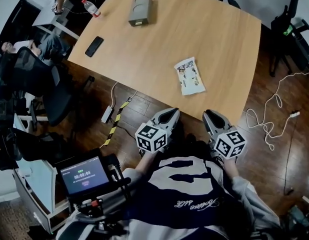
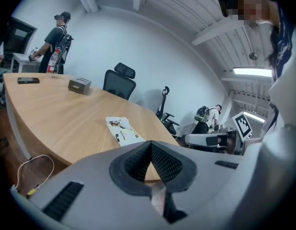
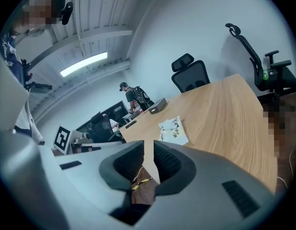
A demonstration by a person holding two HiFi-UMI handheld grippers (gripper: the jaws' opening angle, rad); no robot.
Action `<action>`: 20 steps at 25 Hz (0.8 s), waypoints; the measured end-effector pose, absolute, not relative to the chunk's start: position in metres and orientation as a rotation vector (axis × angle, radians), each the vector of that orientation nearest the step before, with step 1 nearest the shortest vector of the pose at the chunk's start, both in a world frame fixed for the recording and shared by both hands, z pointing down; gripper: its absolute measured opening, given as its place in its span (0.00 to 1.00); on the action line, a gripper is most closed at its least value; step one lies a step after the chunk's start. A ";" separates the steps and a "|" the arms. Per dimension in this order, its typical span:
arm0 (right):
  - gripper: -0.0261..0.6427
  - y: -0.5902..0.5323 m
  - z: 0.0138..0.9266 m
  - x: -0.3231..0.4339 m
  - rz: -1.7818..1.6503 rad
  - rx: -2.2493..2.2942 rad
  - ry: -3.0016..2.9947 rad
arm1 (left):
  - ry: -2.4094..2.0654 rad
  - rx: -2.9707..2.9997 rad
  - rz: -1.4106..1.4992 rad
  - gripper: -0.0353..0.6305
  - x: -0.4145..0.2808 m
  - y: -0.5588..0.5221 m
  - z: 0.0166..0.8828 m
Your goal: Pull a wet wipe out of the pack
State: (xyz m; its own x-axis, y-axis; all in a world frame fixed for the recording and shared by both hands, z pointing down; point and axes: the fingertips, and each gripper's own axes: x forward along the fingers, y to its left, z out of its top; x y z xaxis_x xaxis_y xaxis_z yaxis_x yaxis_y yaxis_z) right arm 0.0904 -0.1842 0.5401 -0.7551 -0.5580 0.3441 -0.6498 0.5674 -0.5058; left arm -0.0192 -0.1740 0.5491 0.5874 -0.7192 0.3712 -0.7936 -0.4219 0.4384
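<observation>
The wet wipe pack (image 1: 189, 76), white with printed figures, lies flat on the wooden table (image 1: 219, 39) near its front edge. It also shows in the left gripper view as the pack (image 2: 122, 130) and in the right gripper view as the pack (image 3: 173, 130). Both grippers hang short of the table's near edge, over the floor, pointing toward the pack. My left gripper (image 1: 168, 115) is shut, its pads meeting at the tips (image 2: 151, 143) with nothing held. My right gripper (image 1: 211, 115) stands open by a narrow gap (image 3: 148, 145), with nothing in it.
Farther back on the table lie a black phone (image 1: 94, 46), a grey box (image 1: 140, 10) and a bottle (image 1: 91, 7). A power strip (image 1: 107, 114) and cables (image 1: 267, 119) lie on the floor. Office chairs stand left of and behind the table, and people are at the far side of the room.
</observation>
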 end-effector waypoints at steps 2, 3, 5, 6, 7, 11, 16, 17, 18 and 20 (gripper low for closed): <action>0.11 -0.202 0.541 0.084 0.946 1.059 -2.632 | -1.139 2.273 0.221 0.06 -0.020 -0.199 0.556; 0.13 -0.210 0.541 0.081 0.946 1.073 -2.623 | -1.107 2.291 0.251 0.06 -0.020 -0.212 0.560; 0.13 -0.225 0.542 0.076 0.950 1.105 -2.601 | -1.045 2.330 0.325 0.06 -0.017 -0.234 0.570; 0.13 -0.233 0.544 0.074 0.953 1.121 -2.588 | -1.018 2.351 0.368 0.06 -0.016 -0.244 0.575; 0.13 -0.242 0.545 0.070 0.957 1.133 -2.575 | -0.991 2.370 0.411 0.06 -0.015 -0.256 0.580; 0.13 -0.280 0.551 0.054 0.953 1.148 -2.523 | -0.880 2.404 0.536 0.06 -0.011 -0.297 0.599; 0.14 -0.284 0.553 0.045 0.924 1.156 -2.495 | -0.781 2.442 0.759 0.06 -0.006 -0.295 0.629; 0.16 -0.282 0.554 0.045 0.911 1.153 -2.490 | -0.762 2.452 0.805 0.06 -0.006 -0.291 0.634; 0.16 -0.281 0.555 0.044 0.894 1.147 -2.483 | -0.743 2.464 0.836 0.06 -0.004 -0.287 0.639; 0.16 -0.281 0.559 0.044 0.852 1.132 -2.468 | -0.709 2.478 0.868 0.06 -0.001 -0.282 0.644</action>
State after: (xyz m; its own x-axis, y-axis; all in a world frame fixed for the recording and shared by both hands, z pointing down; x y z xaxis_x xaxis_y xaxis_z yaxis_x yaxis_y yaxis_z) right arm 0.0444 -0.2813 0.5587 -0.6472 -0.5875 0.4858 -0.7621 0.5150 -0.3924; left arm -0.0008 -0.2821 0.6444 0.6752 -0.3238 0.6627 -0.5853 -0.7820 0.2142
